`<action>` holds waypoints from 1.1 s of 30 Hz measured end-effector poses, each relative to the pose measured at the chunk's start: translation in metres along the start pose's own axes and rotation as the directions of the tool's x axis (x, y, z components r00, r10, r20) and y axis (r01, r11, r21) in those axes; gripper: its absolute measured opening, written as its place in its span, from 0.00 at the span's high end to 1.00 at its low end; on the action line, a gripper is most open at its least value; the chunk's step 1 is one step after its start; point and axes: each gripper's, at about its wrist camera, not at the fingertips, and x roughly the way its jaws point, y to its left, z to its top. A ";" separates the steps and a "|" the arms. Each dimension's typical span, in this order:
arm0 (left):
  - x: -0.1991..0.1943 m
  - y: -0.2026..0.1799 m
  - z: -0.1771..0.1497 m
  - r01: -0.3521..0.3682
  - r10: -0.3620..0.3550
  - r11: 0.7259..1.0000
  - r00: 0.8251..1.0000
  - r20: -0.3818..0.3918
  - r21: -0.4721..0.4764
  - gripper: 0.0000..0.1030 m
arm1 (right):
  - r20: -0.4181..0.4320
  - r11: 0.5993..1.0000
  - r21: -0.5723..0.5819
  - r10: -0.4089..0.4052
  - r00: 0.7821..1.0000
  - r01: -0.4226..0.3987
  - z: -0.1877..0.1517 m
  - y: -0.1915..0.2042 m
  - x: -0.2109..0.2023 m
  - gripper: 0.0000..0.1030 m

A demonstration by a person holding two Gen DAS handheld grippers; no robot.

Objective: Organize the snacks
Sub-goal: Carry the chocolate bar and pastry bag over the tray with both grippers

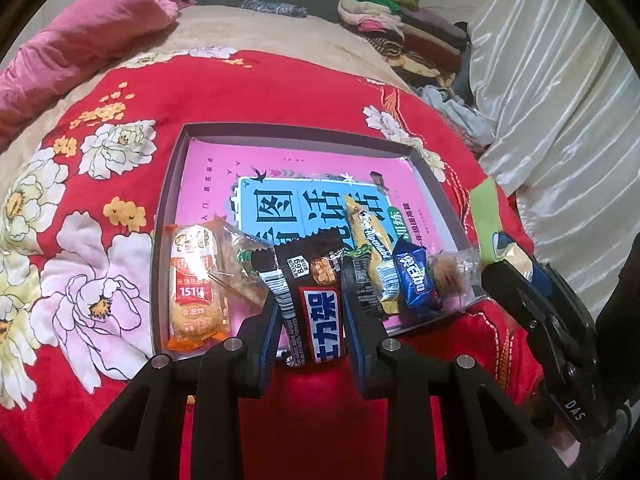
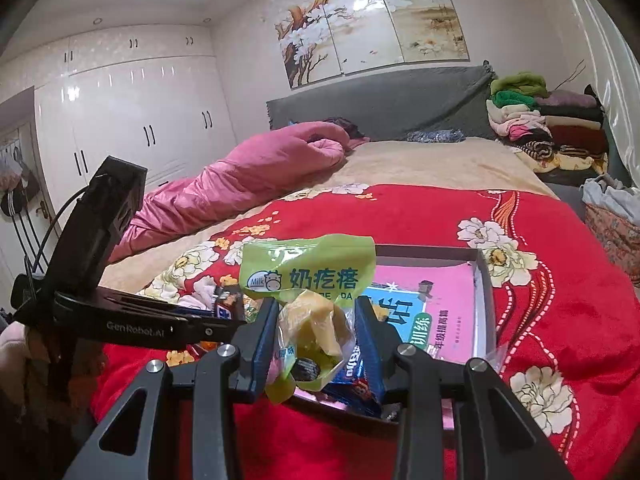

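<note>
My left gripper point(image 1: 312, 300) is shut on a dark brown chocolate bar point(image 1: 320, 312), held over the near edge of a shallow grey box point(image 1: 176, 184) lined with a pink book. Along that edge lie an orange rice-cracker packet point(image 1: 196, 284), a clear-wrapped pastry point(image 1: 240, 268), a yellow bar point(image 1: 372, 236), a blue cookie pack point(image 1: 416, 276) and a small clear-wrapped cake point(image 1: 448, 276). My right gripper point(image 2: 316, 332) is shut on a green milk-curd packet point(image 2: 308, 280), above the box's point(image 2: 484, 300) near corner. Each gripper appears at the edge of the other's view: the right point(image 1: 504, 268), the left point(image 2: 236, 320).
The box sits on a red flowered blanket point(image 2: 560, 300) over a bed. A rolled pink quilt point(image 2: 240, 184) lies at the far left, and folded clothes point(image 2: 552, 128) are stacked by the grey headboard. A white curtain point(image 1: 560, 100) hangs at the right.
</note>
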 end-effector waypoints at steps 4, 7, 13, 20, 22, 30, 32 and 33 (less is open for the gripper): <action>0.004 0.001 0.001 -0.001 0.001 1.000 1.000 -0.002 -0.003 0.70 | -0.003 1.000 -0.004 0.000 1.000 0.000 0.000 0.001 0.005 0.62; 0.008 0.001 0.002 -0.002 0.002 1.000 1.000 -0.004 -0.005 0.70 | -0.005 1.000 -0.001 -0.001 1.000 0.001 -0.001 0.000 0.007 0.62; 0.014 0.002 0.005 -0.007 0.007 1.000 1.000 -0.006 -0.010 0.70 | -0.008 1.000 0.017 -0.002 1.000 0.002 0.000 -0.003 0.010 0.62; 0.021 0.004 0.006 -0.011 0.011 1.000 1.000 -0.010 -0.015 0.70 | -0.021 1.000 0.021 -0.001 1.000 0.002 0.000 -0.005 0.019 0.62; 0.021 0.004 0.006 -0.012 0.011 1.000 1.000 -0.009 -0.016 0.70 | -0.024 1.000 0.019 -0.003 1.000 0.003 0.000 -0.005 0.021 0.62; 0.025 0.005 0.007 -0.015 0.015 1.000 1.000 -0.008 -0.013 0.70 | -0.042 1.000 0.016 -0.002 0.999 0.003 -0.001 -0.005 0.031 0.62; 0.025 0.005 0.007 -0.017 0.017 1.000 1.000 -0.006 -0.012 0.70 | -0.044 1.000 0.013 -0.002 0.999 0.002 -0.001 -0.005 0.033 0.62; 0.025 0.005 0.006 -0.017 0.017 1.000 1.000 -0.007 -0.011 0.70 | -0.045 1.000 0.010 -0.002 0.999 0.003 -0.001 -0.004 0.034 0.62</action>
